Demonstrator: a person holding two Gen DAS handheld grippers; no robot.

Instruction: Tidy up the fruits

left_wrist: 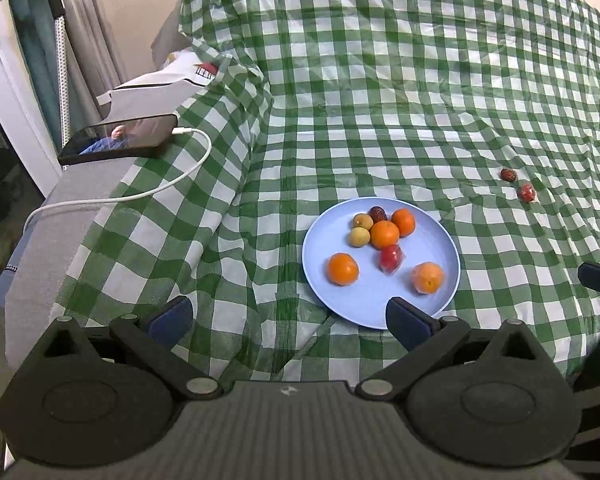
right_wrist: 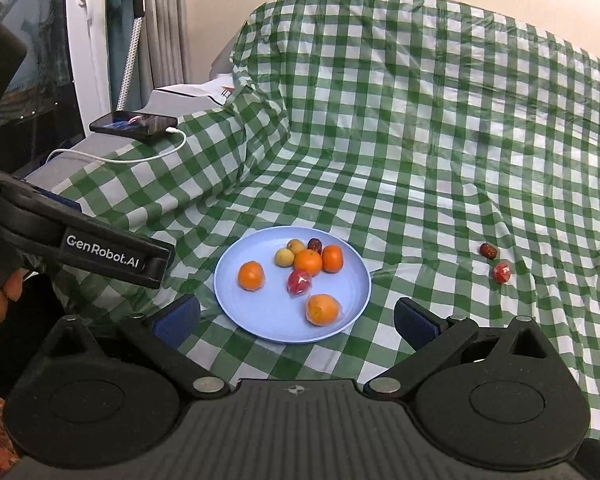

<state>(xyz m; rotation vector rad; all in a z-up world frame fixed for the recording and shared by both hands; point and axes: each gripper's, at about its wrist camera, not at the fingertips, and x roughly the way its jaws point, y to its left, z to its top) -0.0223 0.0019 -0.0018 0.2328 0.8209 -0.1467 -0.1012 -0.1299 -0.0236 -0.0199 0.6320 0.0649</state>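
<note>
A light blue plate (left_wrist: pixel 332 292) (right_wrist: pixel 260 320) lies on the green checked cloth and holds several fruits: oranges (left_wrist: pixel 343 269) (right_wrist: pixel 251 275), a wrapped orange (left_wrist: pixel 428 278) (right_wrist: pixel 323 309), a wrapped red fruit (left_wrist: pixel 391 258) (right_wrist: pixel 299 282), two small yellow fruits (left_wrist: pixel 359 236) (right_wrist: pixel 284 257) and a dark date (left_wrist: pixel 378 213) (right_wrist: pixel 315 244). Off the plate to the right lie a dark date (left_wrist: pixel 508 175) (right_wrist: pixel 488 250) and a wrapped red fruit (left_wrist: pixel 527 192) (right_wrist: pixel 502 272). My left gripper (left_wrist: pixel 290 320) is open and empty, near the plate's front edge. My right gripper (right_wrist: pixel 296 320) is open and empty, just before the plate.
A phone (left_wrist: pixel 120 140) (right_wrist: pixel 134 124) with a white cable (left_wrist: pixel 172 184) lies on a grey ledge at the left. The cloth rises over a backrest behind. The left gripper's body (right_wrist: pixel 80 248) shows at the left of the right wrist view.
</note>
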